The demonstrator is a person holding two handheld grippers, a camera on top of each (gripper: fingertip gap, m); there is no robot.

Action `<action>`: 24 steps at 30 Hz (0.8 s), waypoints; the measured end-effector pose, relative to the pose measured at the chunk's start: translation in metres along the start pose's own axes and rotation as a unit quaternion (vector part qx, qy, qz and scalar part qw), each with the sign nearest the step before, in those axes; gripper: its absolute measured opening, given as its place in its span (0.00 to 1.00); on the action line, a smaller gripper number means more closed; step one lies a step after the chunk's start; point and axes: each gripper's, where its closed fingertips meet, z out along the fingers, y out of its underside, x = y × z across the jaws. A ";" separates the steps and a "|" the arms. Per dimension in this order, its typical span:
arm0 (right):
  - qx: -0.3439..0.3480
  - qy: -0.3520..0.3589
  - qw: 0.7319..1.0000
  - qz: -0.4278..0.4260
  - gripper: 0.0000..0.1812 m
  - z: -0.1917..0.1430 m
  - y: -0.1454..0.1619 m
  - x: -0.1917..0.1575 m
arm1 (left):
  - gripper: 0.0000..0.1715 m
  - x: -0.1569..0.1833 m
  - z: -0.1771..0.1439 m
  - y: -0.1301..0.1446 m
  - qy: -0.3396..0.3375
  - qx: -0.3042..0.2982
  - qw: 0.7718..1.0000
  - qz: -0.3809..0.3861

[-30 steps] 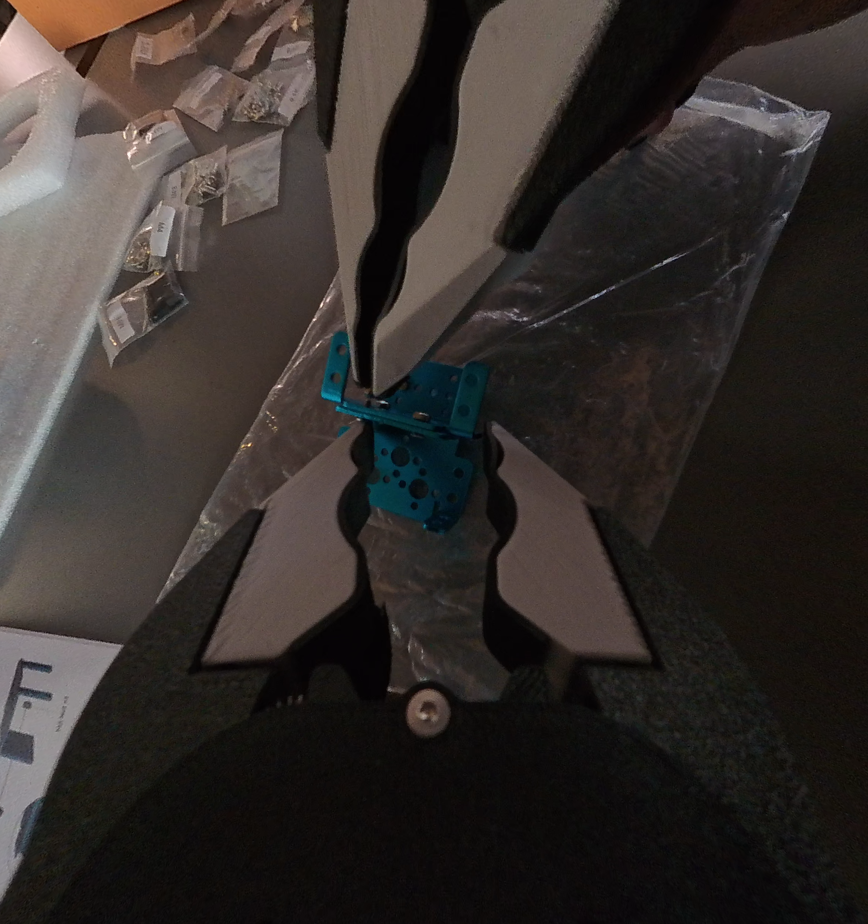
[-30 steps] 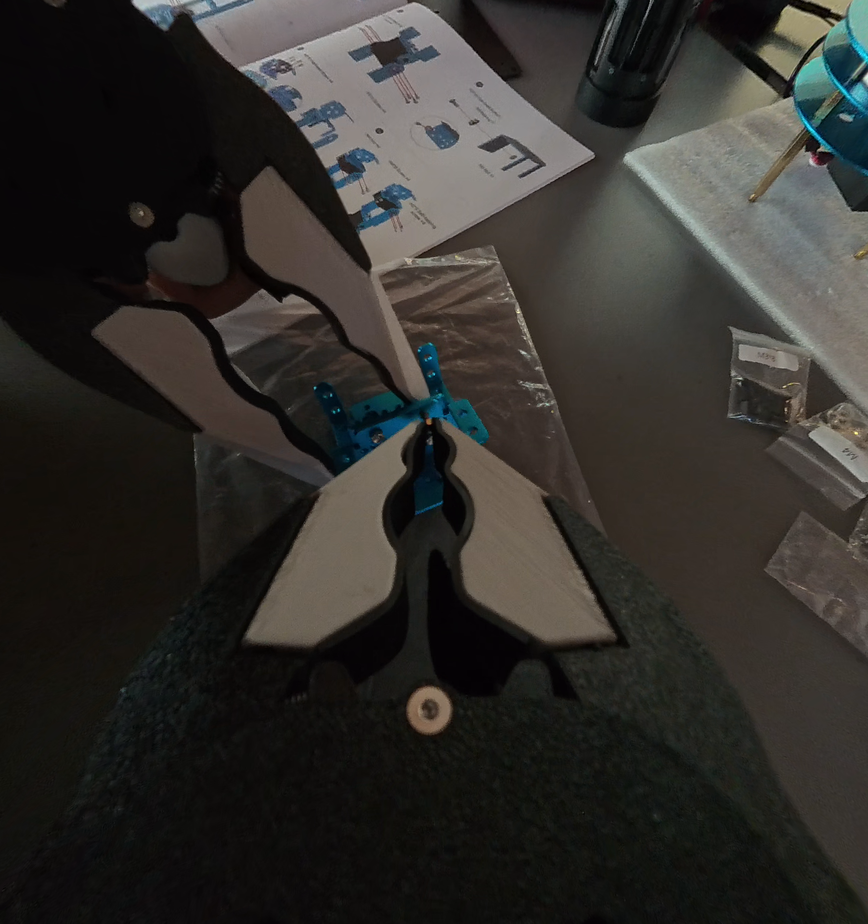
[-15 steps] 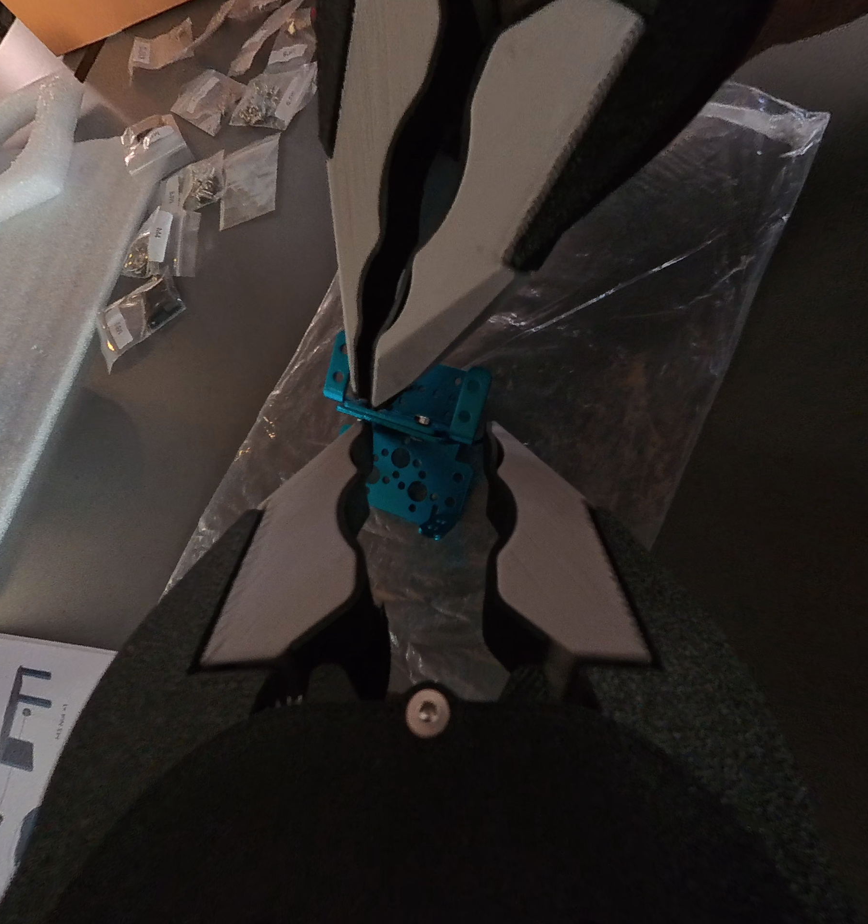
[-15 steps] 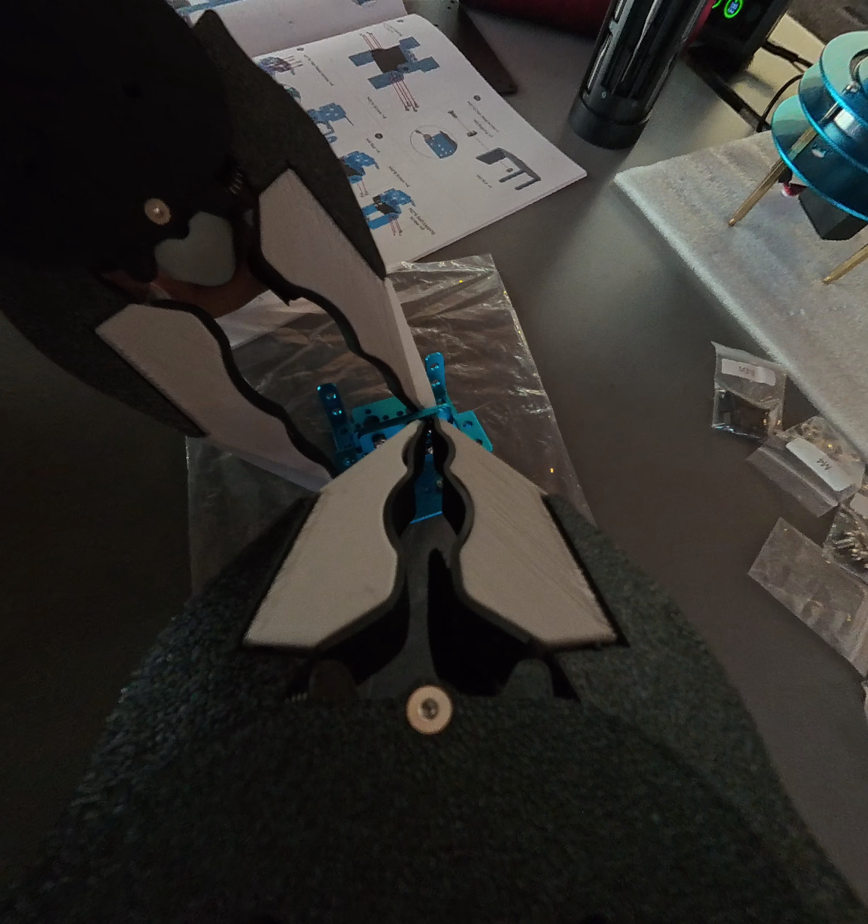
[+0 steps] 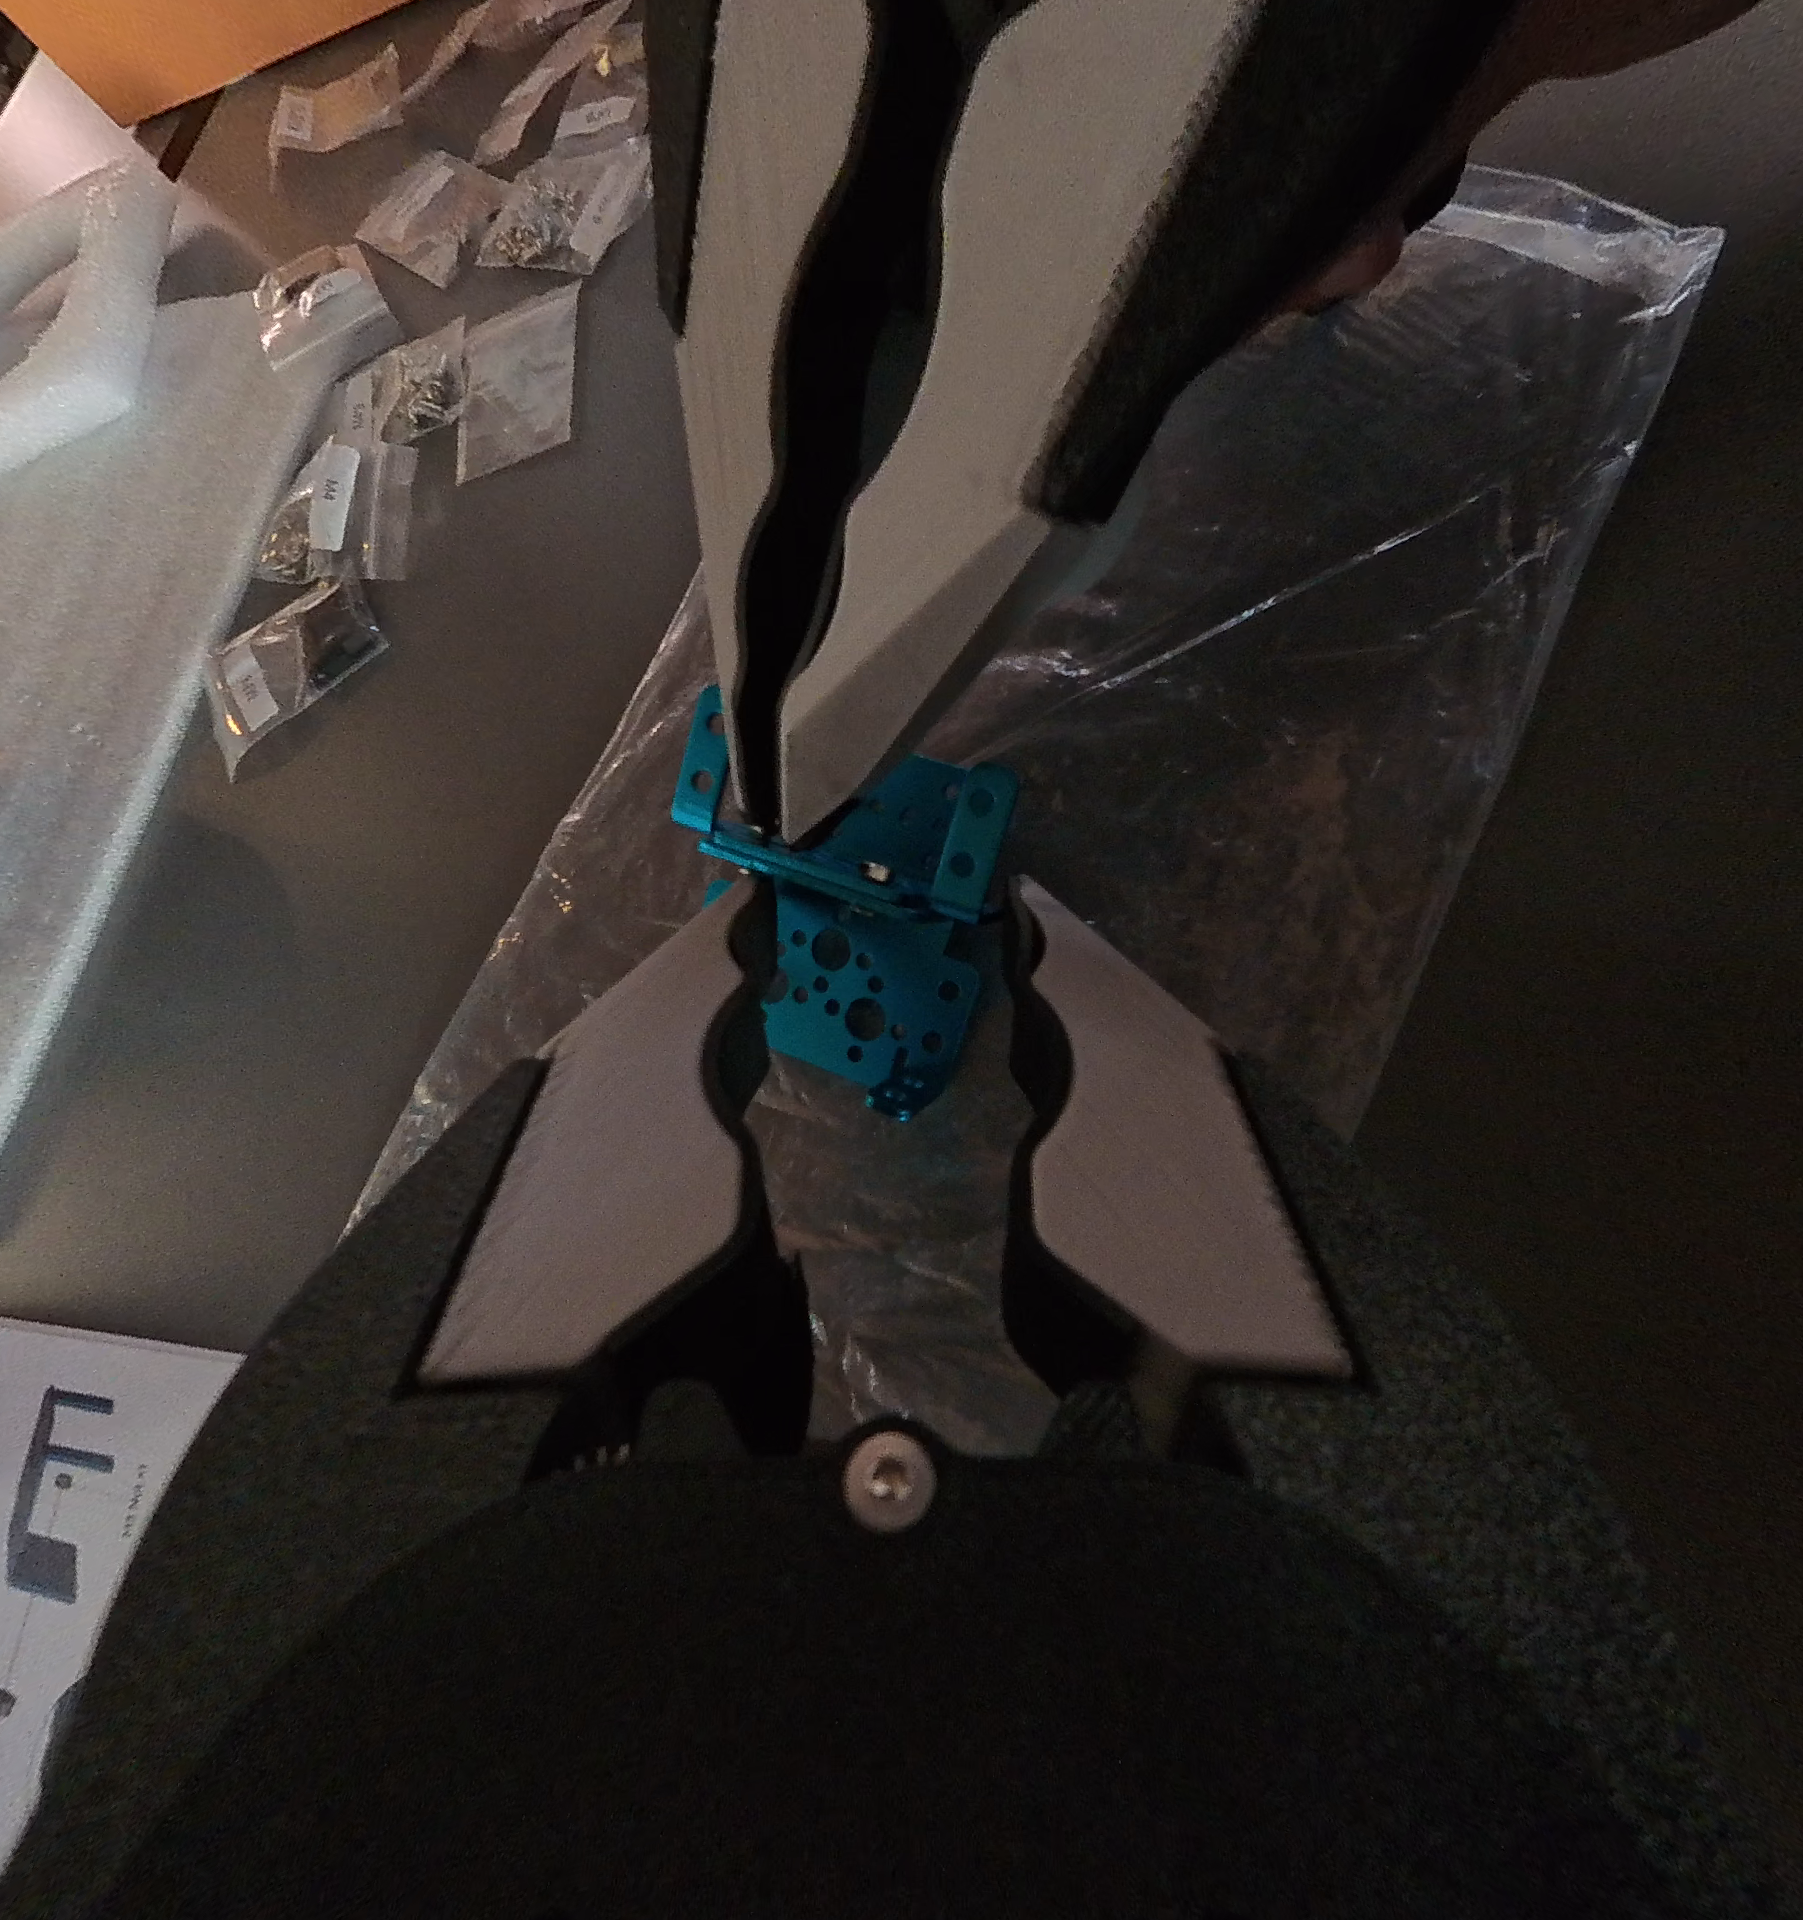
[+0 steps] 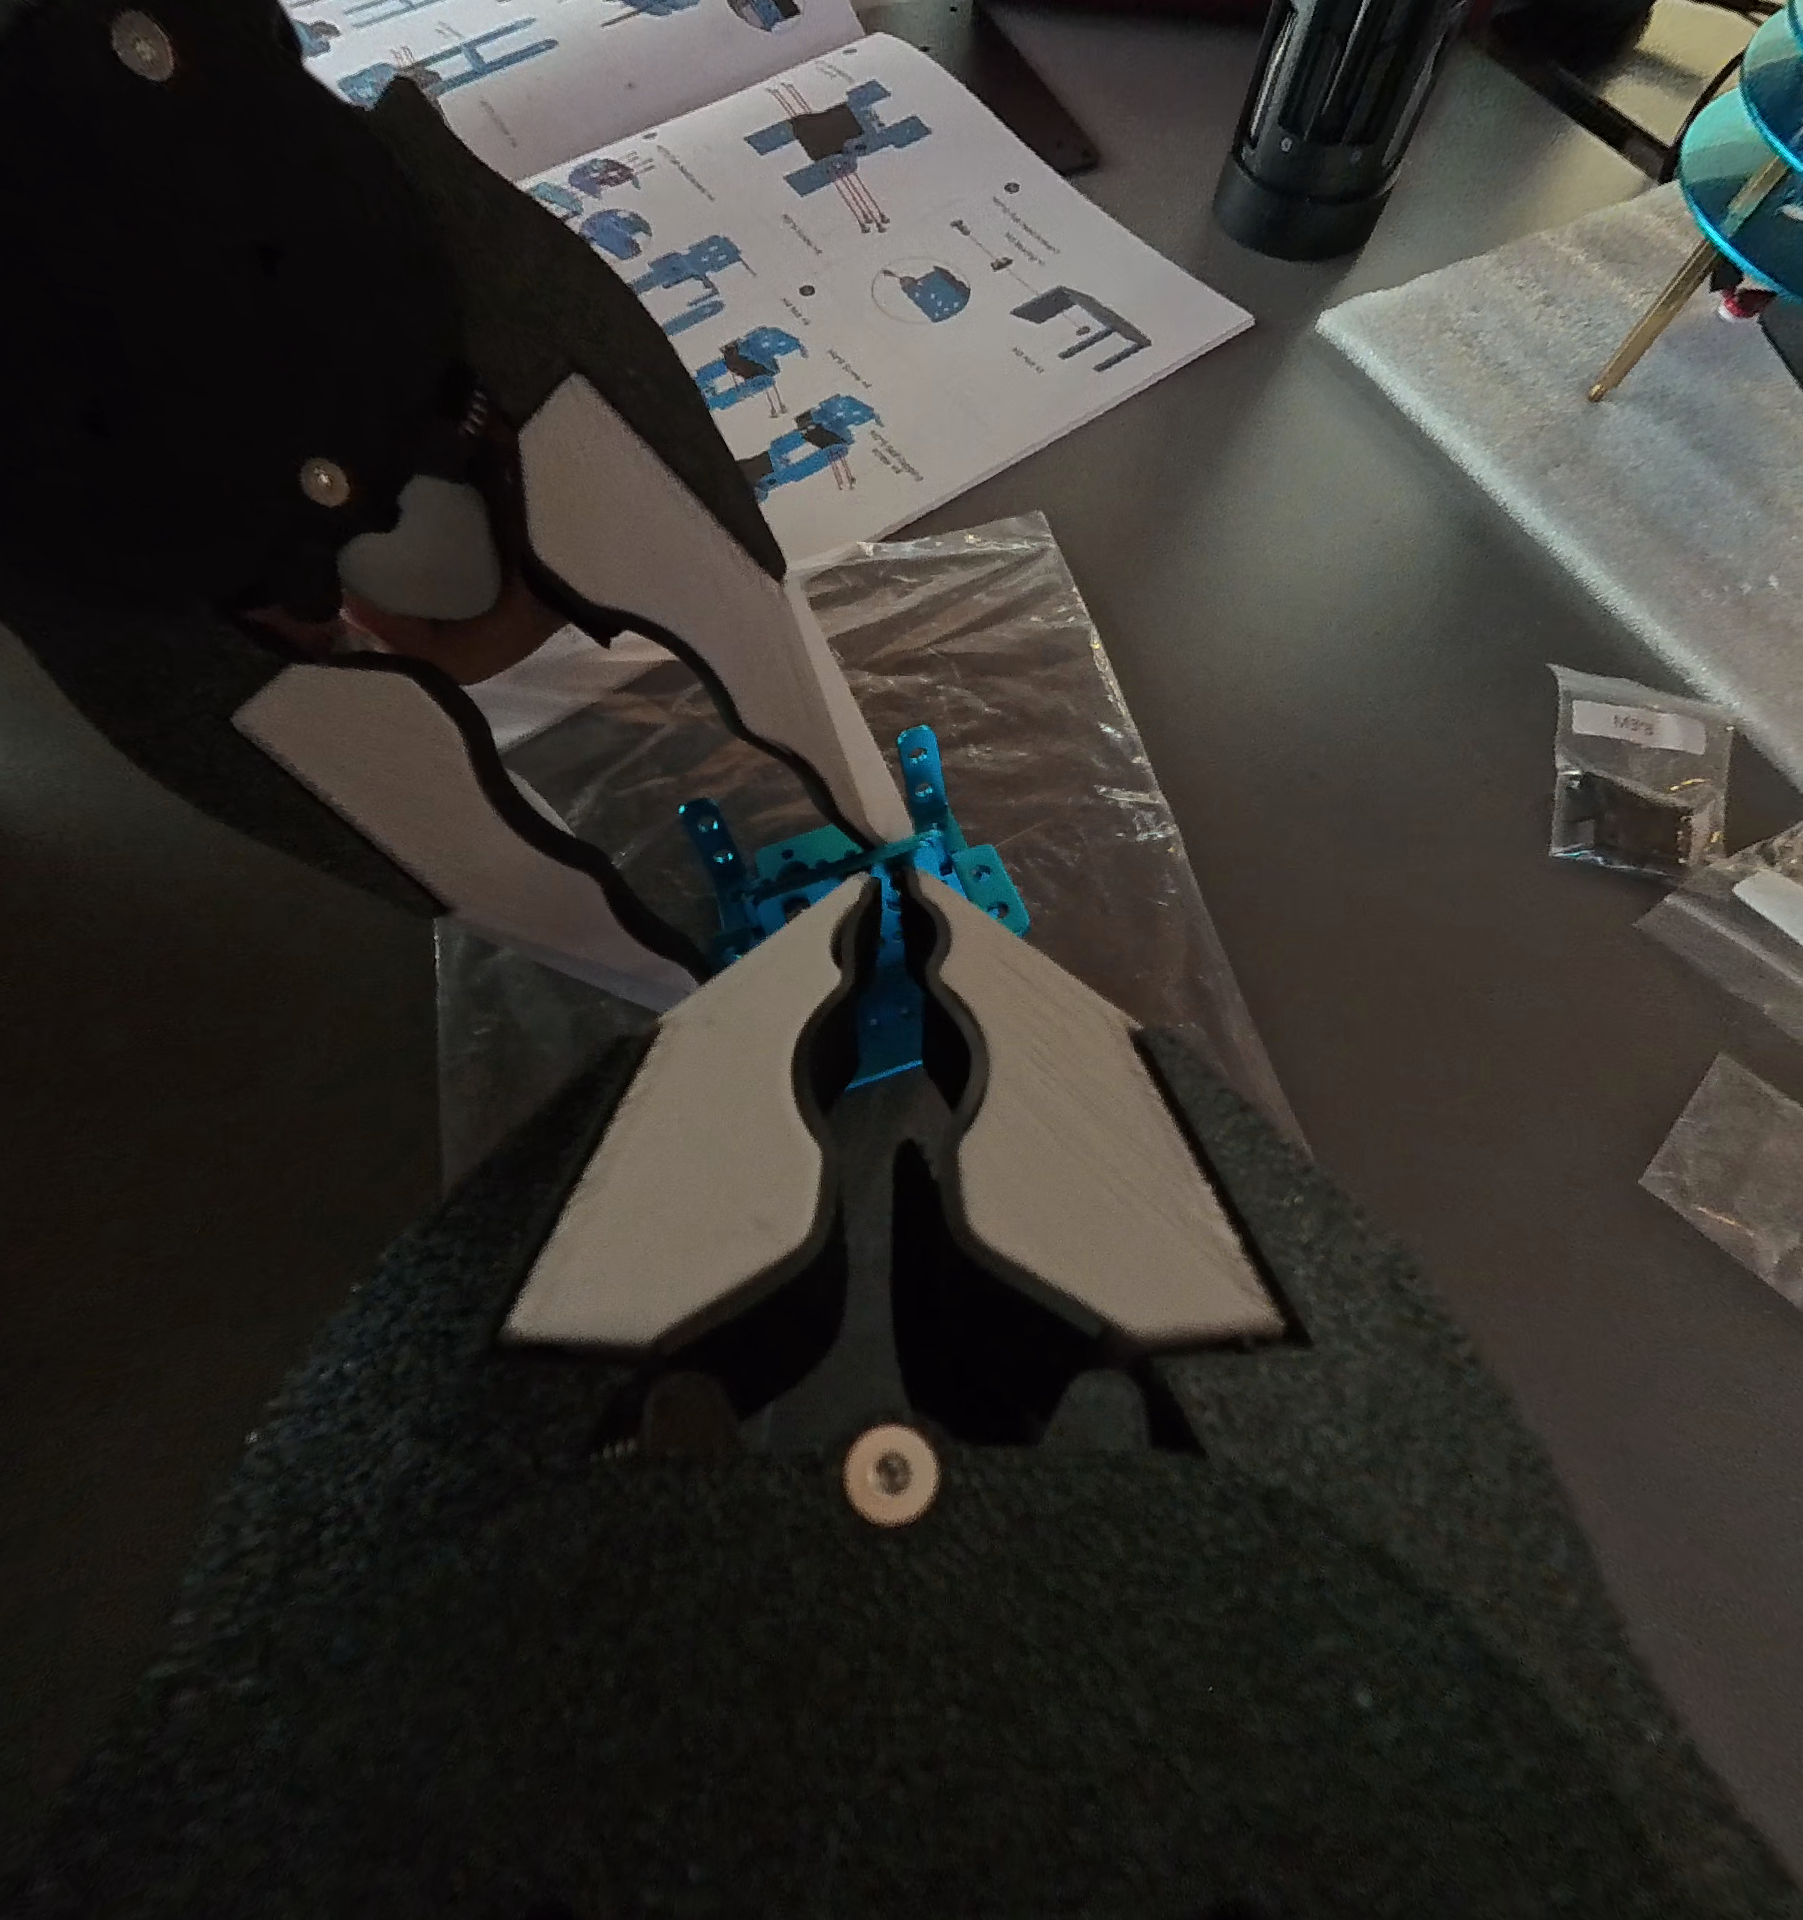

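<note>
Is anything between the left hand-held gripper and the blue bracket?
Nothing visible. The blue bracket already sits between the open fingers of the left hand-held gripper; the right hand-held gripper pinches its far edge, not blocking.

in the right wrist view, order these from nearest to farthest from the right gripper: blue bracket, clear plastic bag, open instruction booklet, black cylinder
1. Blue bracket, between the right gripper's fingers.
2. Clear plastic bag, lying under the bracket, spreading ahead.
3. Open instruction booklet, beyond the bag, ahead and left.
4. Black cylinder, far top, right of the booklet.
</note>
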 end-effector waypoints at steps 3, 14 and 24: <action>0.000 -0.001 1.000 0.001 0.02 0.000 0.001 0.000 | 0.25 0.000 0.000 0.000 0.000 0.000 1.000 0.001; -0.007 0.001 1.000 -0.002 0.02 0.001 0.003 0.001 | 0.25 0.000 0.000 0.000 0.000 0.000 1.000 0.000; -0.011 0.000 1.000 -0.003 0.01 0.000 0.004 -0.001 | 0.25 0.000 0.000 0.000 -0.001 0.000 1.000 0.001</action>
